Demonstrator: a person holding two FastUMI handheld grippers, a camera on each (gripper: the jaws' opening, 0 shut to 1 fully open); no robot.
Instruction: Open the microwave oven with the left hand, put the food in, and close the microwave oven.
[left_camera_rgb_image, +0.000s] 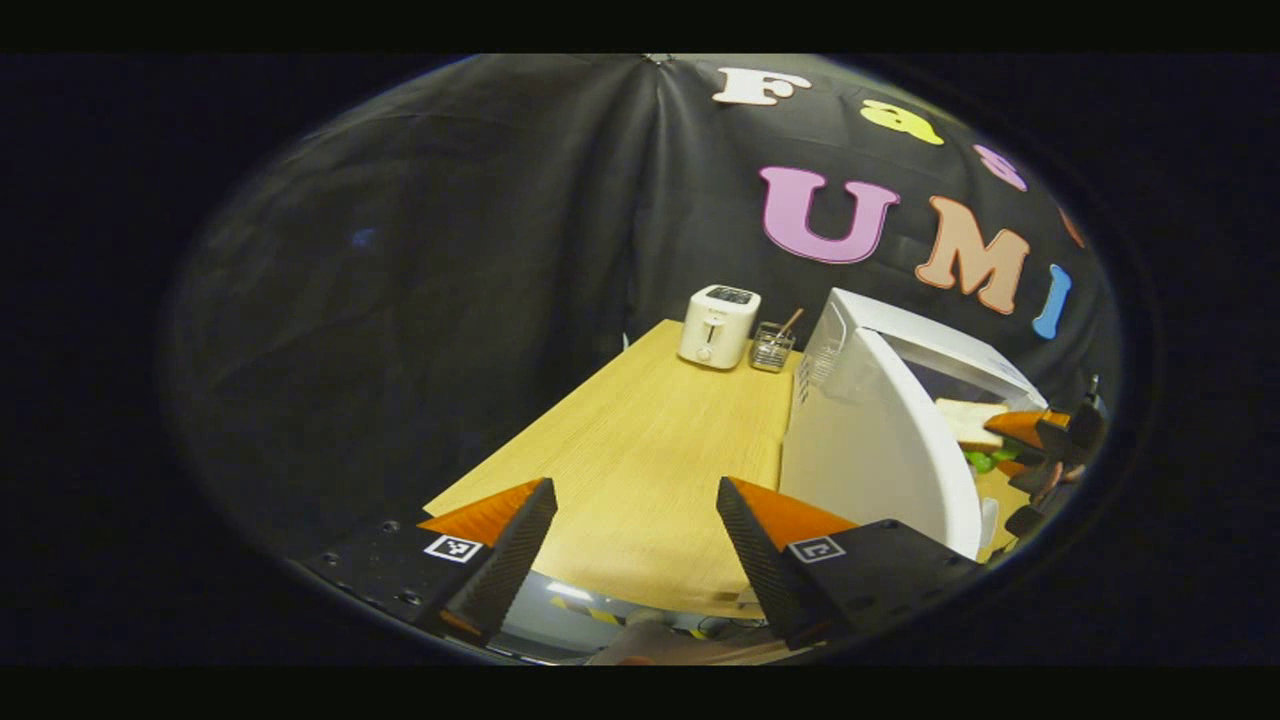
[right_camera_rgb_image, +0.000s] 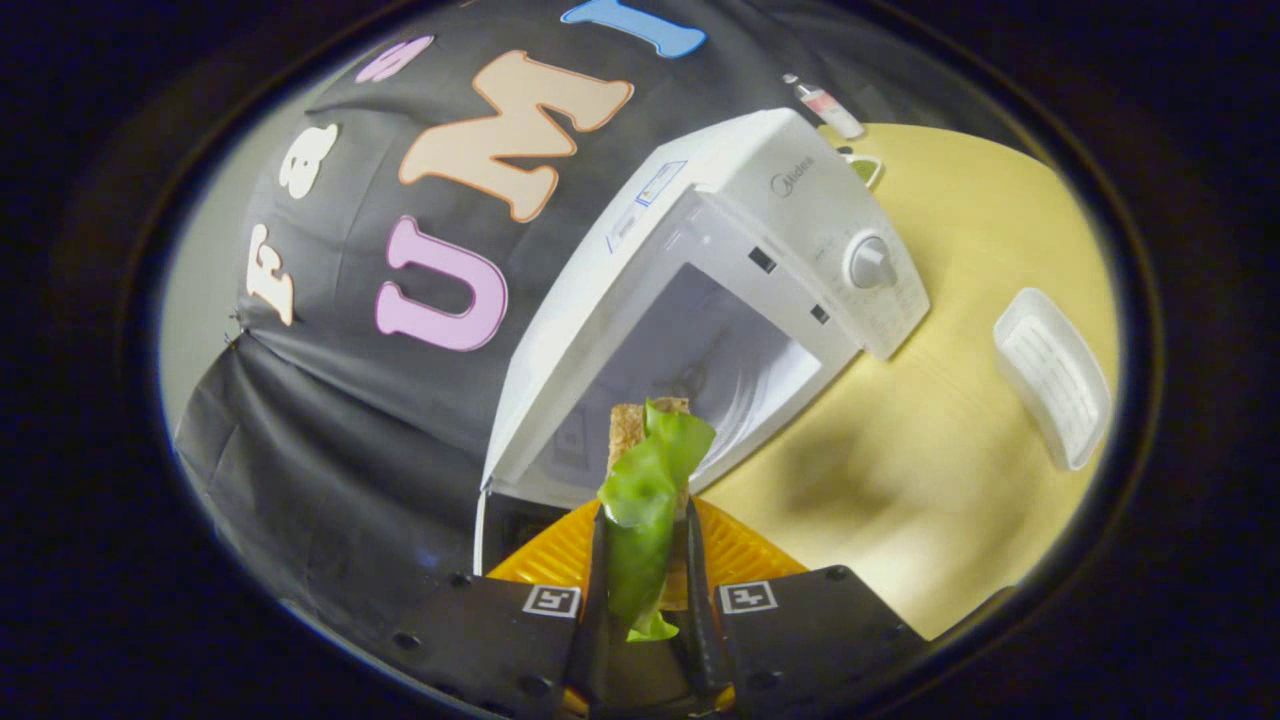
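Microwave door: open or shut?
Open: the microwave door is swung out, and the microwave shows its bare white cavity.

White microwave oven (right_camera_rgb_image: 740, 230), white toaster (left_camera_rgb_image: 718, 326), pale wood-grain table (left_camera_rgb_image: 640, 450), green-leafed sandwich (right_camera_rgb_image: 648, 480) — tan bread, right gripper (right_camera_rgb_image: 645, 570) — ribbed orange fingers, black body

Both gripper-mounted views face the open microwave (left_camera_rgb_image: 880, 420) from opposite sides.
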